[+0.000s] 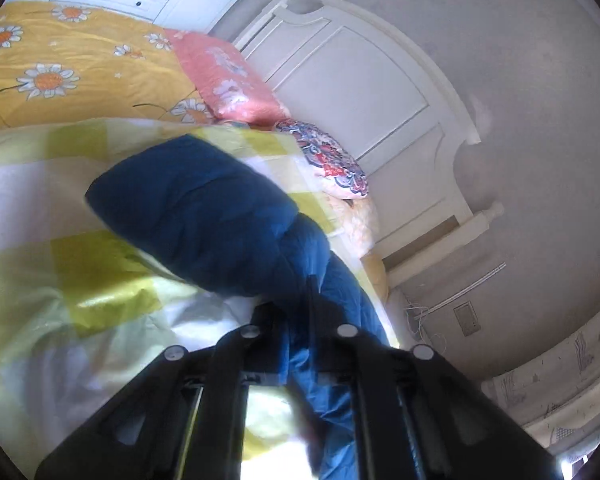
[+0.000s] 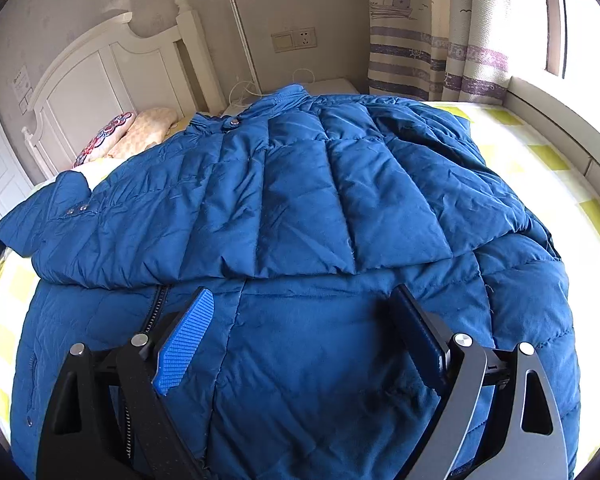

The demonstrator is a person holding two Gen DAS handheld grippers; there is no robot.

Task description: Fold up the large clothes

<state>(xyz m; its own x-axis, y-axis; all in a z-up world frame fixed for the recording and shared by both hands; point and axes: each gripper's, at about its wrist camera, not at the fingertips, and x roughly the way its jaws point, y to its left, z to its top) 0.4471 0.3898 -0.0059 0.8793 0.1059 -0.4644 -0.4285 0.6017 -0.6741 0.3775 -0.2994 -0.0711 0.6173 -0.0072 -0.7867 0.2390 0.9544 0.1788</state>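
Observation:
A large blue quilted jacket (image 2: 300,208) lies spread on the bed, with its upper part folded down over the lower body. My right gripper (image 2: 302,300) is open just above the jacket's lower front, beside the zipper (image 2: 156,312), holding nothing. In the left wrist view my left gripper (image 1: 300,304) is shut on a bunched blue sleeve of the jacket (image 1: 204,216), which is lifted above the yellow-and-white checked bedsheet (image 1: 60,280). The fingertips are hidden in the fabric.
A white headboard (image 2: 100,64) and pillows (image 2: 140,132) stand at the bed's head. A yellow daisy quilt (image 1: 60,64) and a pink pillow (image 1: 228,76) lie beyond the sheet. A window sill (image 2: 560,108) and curtains (image 2: 440,28) border the right side.

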